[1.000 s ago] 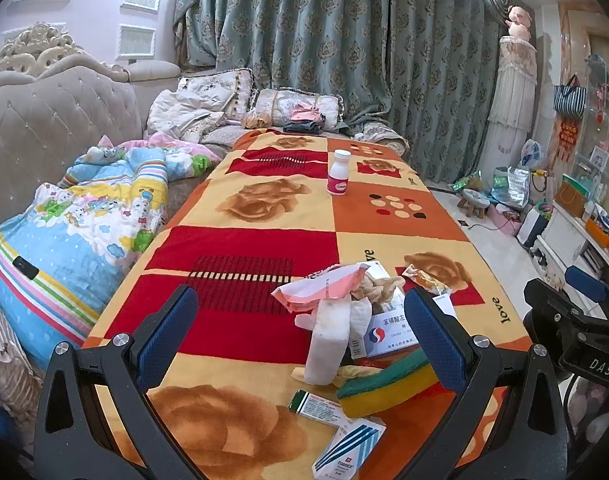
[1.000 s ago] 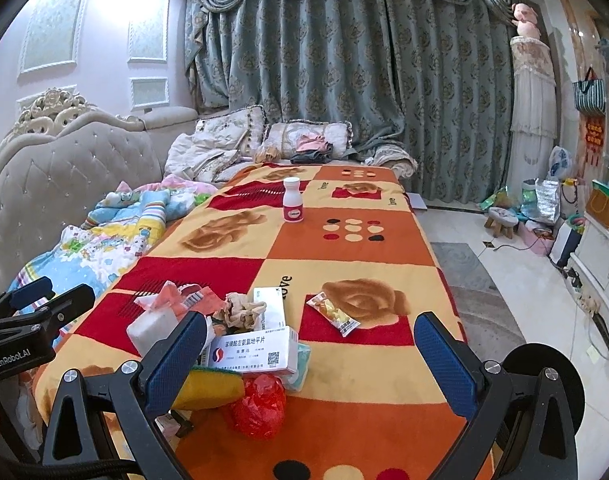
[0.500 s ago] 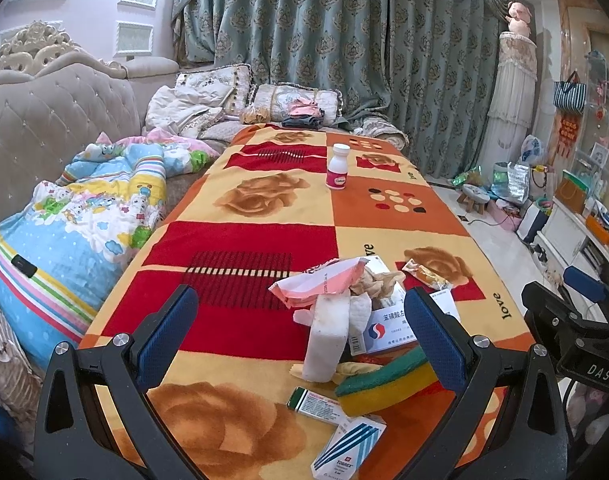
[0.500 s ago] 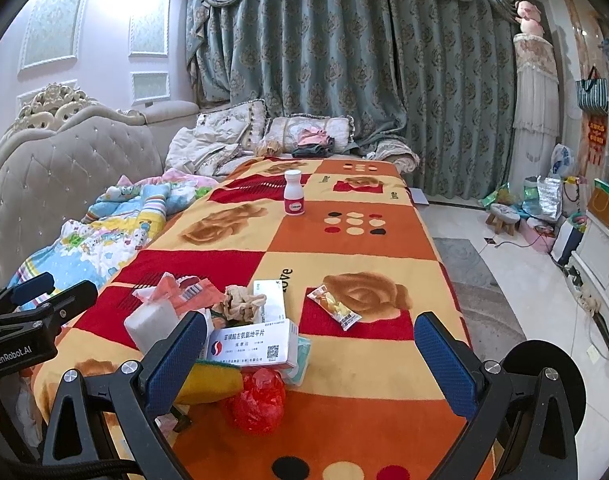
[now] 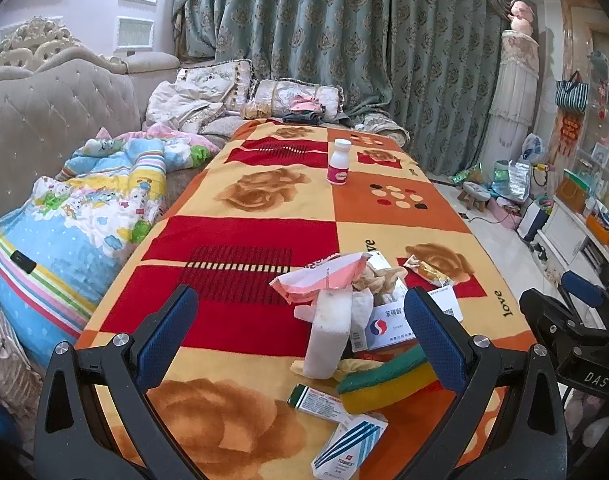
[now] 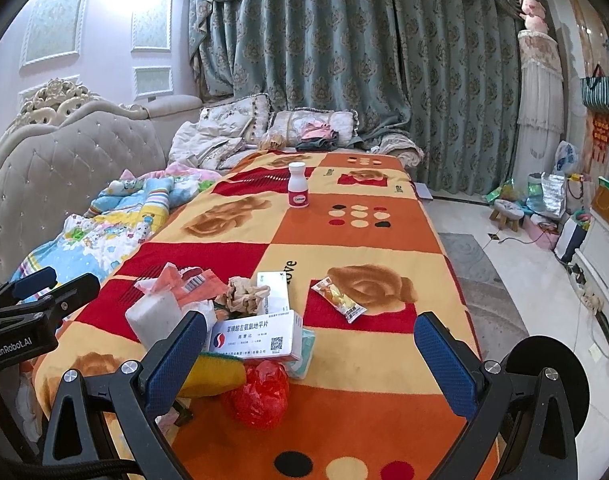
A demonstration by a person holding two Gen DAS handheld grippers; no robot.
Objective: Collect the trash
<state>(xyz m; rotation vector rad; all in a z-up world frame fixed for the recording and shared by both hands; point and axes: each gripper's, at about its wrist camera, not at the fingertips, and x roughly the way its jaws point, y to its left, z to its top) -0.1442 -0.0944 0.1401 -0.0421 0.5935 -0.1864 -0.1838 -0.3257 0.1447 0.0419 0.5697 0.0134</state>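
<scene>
Both grippers, left gripper (image 5: 300, 332) and right gripper (image 6: 310, 354), are hovering wide-jawed and empty, edging slightly closer over the last second. Trash pile (image 6: 224, 320) is lying untouched on the blanket (image 6: 360, 248); collecting is not yet starting.

Both grippers are wide open, nothing held. Left gripper (image 5: 300, 332) and right gripper (image 6: 310, 354) are side by side, both pointing forward, blue pads (image 6: 444, 364) spread far apart. Each shows up at the edge of the other's camera.
</scene>
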